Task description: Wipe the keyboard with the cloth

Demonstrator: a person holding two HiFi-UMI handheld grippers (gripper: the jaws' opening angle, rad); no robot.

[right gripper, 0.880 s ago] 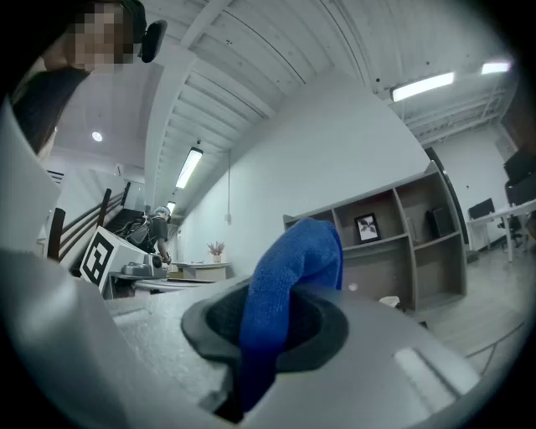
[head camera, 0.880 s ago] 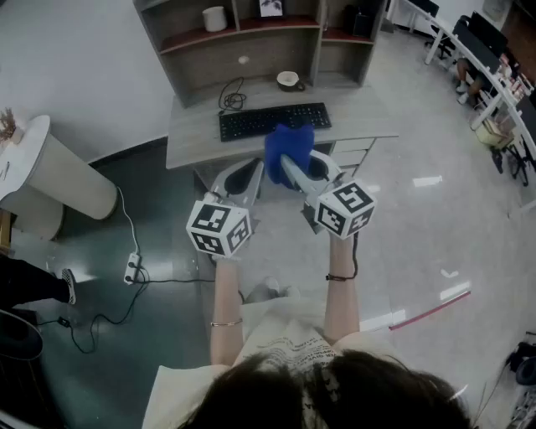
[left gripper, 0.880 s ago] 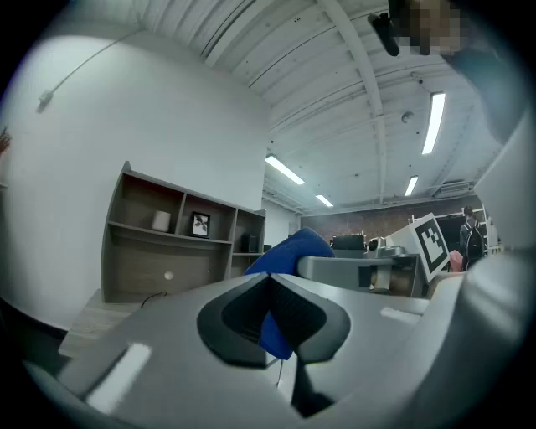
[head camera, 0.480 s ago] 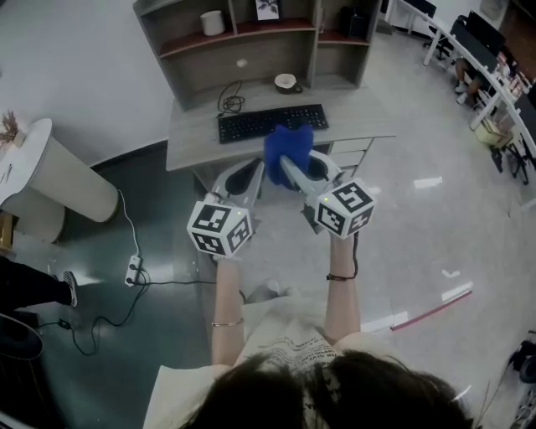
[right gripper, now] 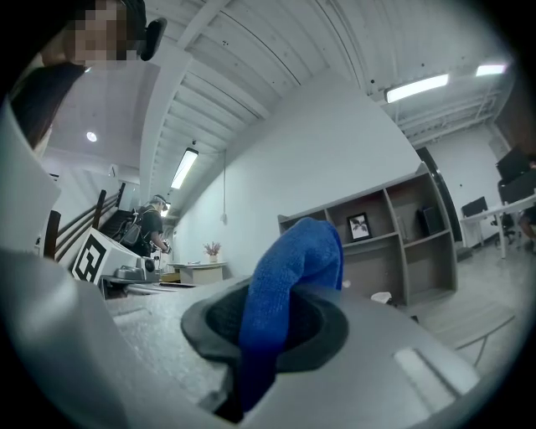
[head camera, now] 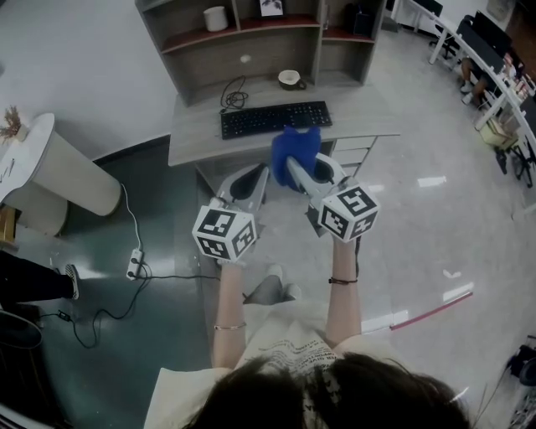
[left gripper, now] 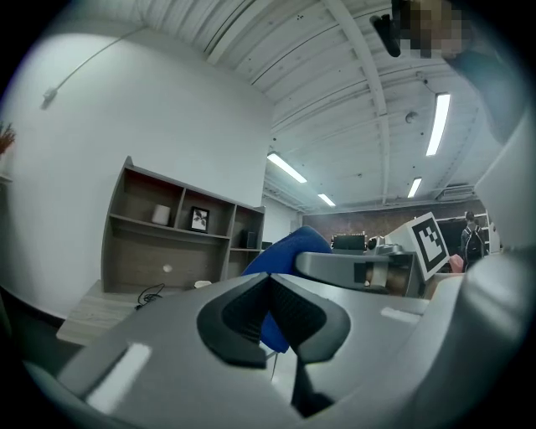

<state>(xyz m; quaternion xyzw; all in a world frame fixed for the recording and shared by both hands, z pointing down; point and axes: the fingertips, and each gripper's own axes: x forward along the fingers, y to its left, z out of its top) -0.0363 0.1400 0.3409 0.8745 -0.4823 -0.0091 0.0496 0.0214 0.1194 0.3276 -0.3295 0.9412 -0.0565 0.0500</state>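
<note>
Blue fabric cloth point(head camera: 295, 149) is sticking up from the right gripper point(head camera: 303, 174), whose jaws are pinching it. Just left of it, the left gripper point(head camera: 249, 180) is keeping its jaws pressed together on nothing. Beyond both claws, the black keyboard point(head camera: 275, 119) is lying on the grey wooden desk point(head camera: 194, 138), and a white cup point(head camera: 216, 18) is sitting in the shelf compartment behind.

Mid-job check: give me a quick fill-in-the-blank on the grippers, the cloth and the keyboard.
The right gripper is shut on the crumpled ____ cloth.
The left gripper is shut, holding ____.
The long black keyboard lies on the grey wooden ____.
Missing words: blue; nothing; desk.
</note>
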